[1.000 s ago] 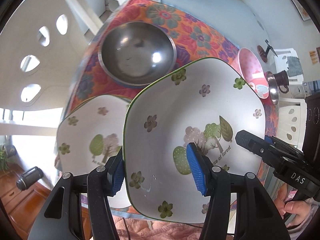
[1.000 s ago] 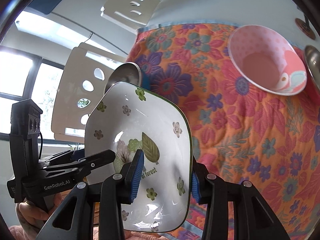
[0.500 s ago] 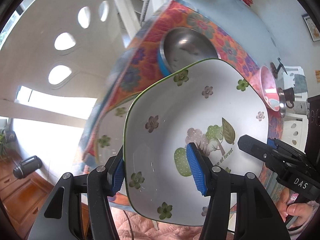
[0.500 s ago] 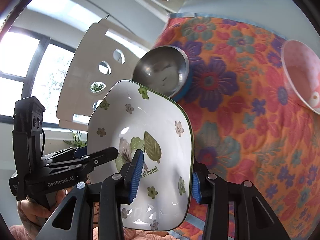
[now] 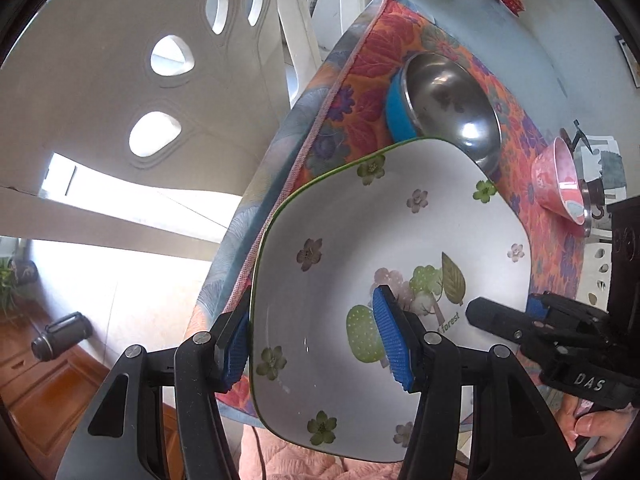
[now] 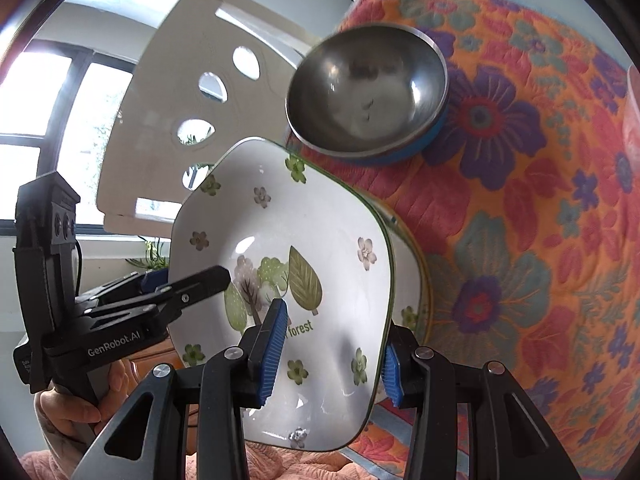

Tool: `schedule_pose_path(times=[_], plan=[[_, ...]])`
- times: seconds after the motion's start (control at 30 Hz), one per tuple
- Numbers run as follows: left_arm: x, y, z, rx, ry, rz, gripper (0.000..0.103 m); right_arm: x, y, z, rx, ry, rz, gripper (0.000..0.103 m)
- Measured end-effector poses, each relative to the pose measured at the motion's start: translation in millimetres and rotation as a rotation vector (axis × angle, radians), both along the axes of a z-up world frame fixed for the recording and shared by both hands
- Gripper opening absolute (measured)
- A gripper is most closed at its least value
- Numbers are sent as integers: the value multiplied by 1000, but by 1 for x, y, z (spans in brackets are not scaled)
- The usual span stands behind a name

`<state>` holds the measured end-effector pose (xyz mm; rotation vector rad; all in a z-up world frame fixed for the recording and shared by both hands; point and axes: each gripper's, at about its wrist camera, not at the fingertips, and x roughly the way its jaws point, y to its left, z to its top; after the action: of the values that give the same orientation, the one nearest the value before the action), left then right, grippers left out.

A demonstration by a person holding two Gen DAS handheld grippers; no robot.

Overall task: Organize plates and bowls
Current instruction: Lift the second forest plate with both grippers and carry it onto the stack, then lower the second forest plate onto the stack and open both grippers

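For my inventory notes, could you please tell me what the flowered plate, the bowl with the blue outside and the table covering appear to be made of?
Flowered plate: probably glazed ceramic, though melamine is possible; glossy white with sharp highlights and printed decoration.
Bowl: stainless steel inside, with dull mirror-like reflections; the blue outer shell looks like plastic or paint.
Table covering: quilted fabric, with stitched, puffy floral relief and a piped edge.

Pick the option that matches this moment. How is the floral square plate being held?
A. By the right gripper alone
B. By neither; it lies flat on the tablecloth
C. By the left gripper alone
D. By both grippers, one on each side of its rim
D. The left gripper clamps one edge of the floral square plate, and the right gripper clamps the opposite edge, each visible in the other's view.
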<state>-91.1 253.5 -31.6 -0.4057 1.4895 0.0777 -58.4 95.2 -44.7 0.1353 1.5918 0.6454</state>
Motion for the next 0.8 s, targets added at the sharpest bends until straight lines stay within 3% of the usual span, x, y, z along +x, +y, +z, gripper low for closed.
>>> schedule_pose_path(times=[0.47, 0.8], plan=[[-5, -1, -27, -17, 49, -31, 53, -2, 11, -28, -38, 44, -29, 42], [-6, -4, -28, -15, 37, -41, 53, 5, 10, -37, -66, 56, -31, 42]])
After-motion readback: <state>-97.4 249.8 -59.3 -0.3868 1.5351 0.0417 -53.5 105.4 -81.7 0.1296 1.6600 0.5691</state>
